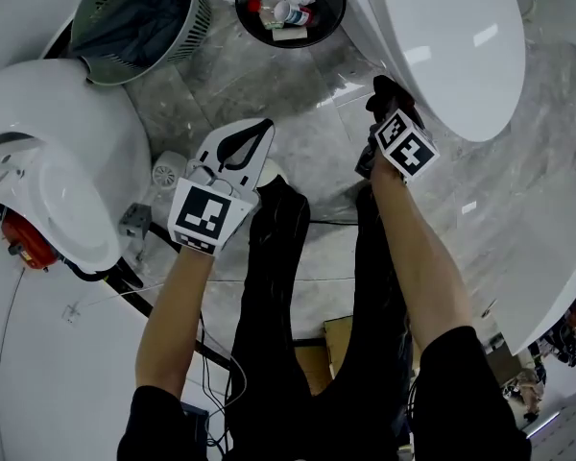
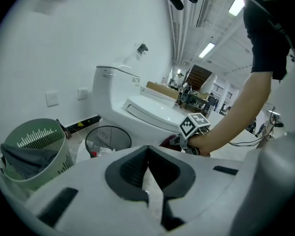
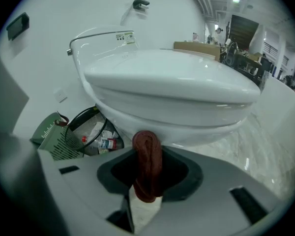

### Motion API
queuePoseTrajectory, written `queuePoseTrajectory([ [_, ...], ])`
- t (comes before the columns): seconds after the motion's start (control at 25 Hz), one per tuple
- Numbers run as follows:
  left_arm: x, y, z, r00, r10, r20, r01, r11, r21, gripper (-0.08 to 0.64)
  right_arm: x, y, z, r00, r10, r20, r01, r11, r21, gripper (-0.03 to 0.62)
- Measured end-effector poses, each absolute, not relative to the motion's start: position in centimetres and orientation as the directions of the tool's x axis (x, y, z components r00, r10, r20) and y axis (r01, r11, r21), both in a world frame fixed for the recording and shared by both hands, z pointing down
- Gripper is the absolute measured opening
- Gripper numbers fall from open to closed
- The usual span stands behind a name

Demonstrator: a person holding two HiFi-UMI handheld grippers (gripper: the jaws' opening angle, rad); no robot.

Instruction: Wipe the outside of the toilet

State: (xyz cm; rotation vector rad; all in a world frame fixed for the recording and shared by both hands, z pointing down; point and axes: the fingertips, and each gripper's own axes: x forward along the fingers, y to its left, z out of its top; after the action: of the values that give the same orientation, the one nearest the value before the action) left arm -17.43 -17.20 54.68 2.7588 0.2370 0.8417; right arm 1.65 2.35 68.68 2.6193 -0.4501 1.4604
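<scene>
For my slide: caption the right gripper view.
Right gripper holds a red-brown cloth before the closed white toilet.

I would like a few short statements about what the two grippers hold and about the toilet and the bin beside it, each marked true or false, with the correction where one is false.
1. The right gripper is shut on a reddish-brown cloth. True.
2. The toilet lid is raised. False: it lies closed on the bowl.
3. The left gripper holds nothing. True: its jaws are together with nothing between them.
4. The black waste bin is empty. False: it holds trash, including a bottle and crumpled paper.
5. The left gripper holds the cloth against the toilet. False: the cloth is in the right gripper, and the left one is off the toilet.
</scene>
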Motion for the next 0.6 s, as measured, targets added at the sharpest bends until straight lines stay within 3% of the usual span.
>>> queuePoseTrajectory([
  [0.24,-16.7,-15.3,54.3,0.816,0.203,0.540,0.055,-0.959,0.278,0.000,1.8,5.7,68.3,0.439,-0.230,0.869,-0.394,-0.918,-0.044,0.110],
  [0.6,-14.5,-10.5,52.1,0.809,0.204,0.552,0.067,-0.964,0.258,0.000,2.8,11.8,67.9,0.386,-0.245,0.889,-0.423,-0.904,-0.065,0.110],
])
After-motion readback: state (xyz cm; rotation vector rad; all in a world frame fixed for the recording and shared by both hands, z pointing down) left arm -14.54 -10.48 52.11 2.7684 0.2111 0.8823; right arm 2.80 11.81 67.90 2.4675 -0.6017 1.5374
